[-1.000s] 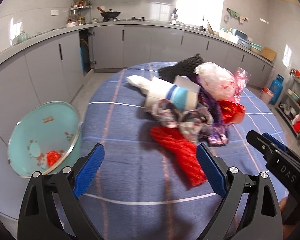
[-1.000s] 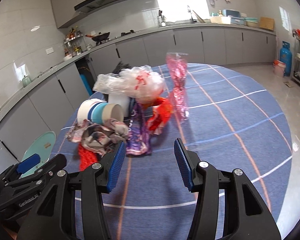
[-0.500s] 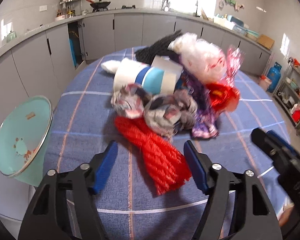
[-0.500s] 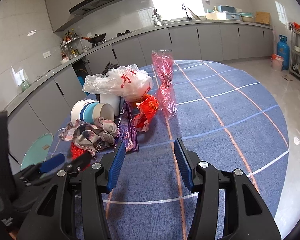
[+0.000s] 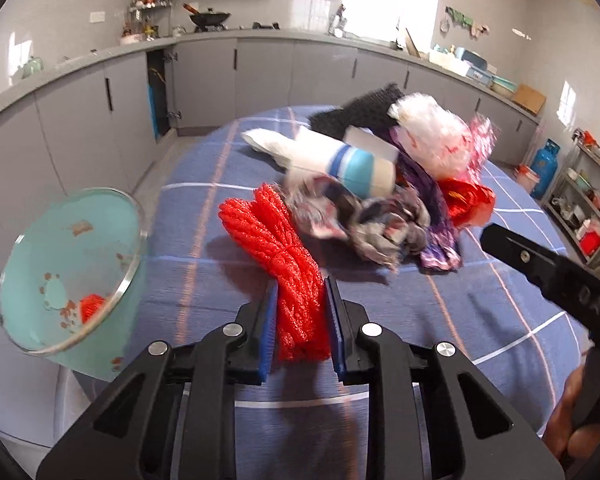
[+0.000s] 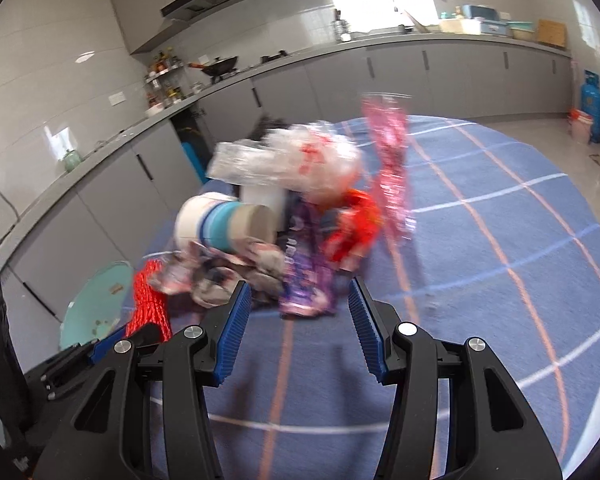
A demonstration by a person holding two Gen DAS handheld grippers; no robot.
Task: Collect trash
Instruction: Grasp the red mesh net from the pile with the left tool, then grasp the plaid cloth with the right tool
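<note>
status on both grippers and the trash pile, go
Left gripper closing on red mesh bag, pads pressing. Right gripper open, empty, short of pile. Teal bin off table's left edge, path clear.

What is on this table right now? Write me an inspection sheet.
Surface: round table under a blue checked tablecloth.
Job's things: red mesh net bag lies nearest; teal enamel basin beside the table already holds a red scrap.
Clutter: heap with a white and blue paper cup, patterned crumpled cloth, purple foil wrapper, clear plastic bag, pink cellophane.
Grippers: left gripper closing, jaws pressing the net bag; right gripper open, empty.
Cables: nothing seen.
Surroundings: grey kitchen cabinets, blue gas cylinder.
</note>
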